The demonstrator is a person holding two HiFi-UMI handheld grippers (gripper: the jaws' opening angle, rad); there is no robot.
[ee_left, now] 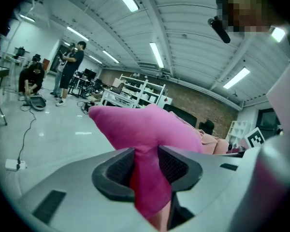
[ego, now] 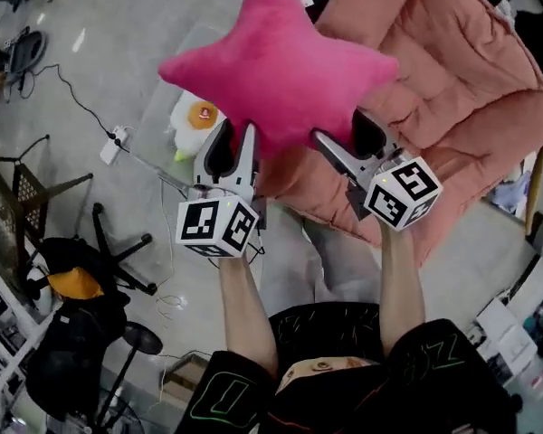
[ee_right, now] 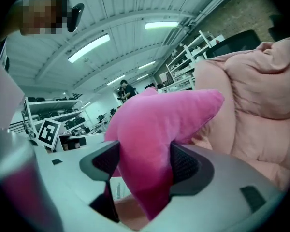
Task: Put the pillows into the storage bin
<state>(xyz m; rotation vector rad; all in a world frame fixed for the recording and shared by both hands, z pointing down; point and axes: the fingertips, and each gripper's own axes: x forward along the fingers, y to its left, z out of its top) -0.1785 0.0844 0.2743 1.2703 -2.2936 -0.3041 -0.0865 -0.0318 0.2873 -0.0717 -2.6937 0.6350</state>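
Note:
A bright pink star-shaped pillow (ego: pixel 281 66) hangs in the air, held between both grippers. My left gripper (ego: pixel 238 143) is shut on one lower arm of the star pillow (ee_left: pixel 147 144), the plush pinched thin between its pads. My right gripper (ego: pixel 339 143) is shut on a thicker arm of the same pillow (ee_right: pixel 154 139). Below it, a clear storage bin (ego: pixel 163 120) on the floor holds a white plush pillow with an orange patch (ego: pixel 195 120).
A large salmon-pink padded lounge chair (ego: pixel 452 89) stands to the right, close behind the pillow. An office chair with a yellow item (ego: pixel 72 283) sits at left. A power strip and cable (ego: pixel 113 143) lie on the grey floor. People stand far off in the room (ee_left: pixel 70 71).

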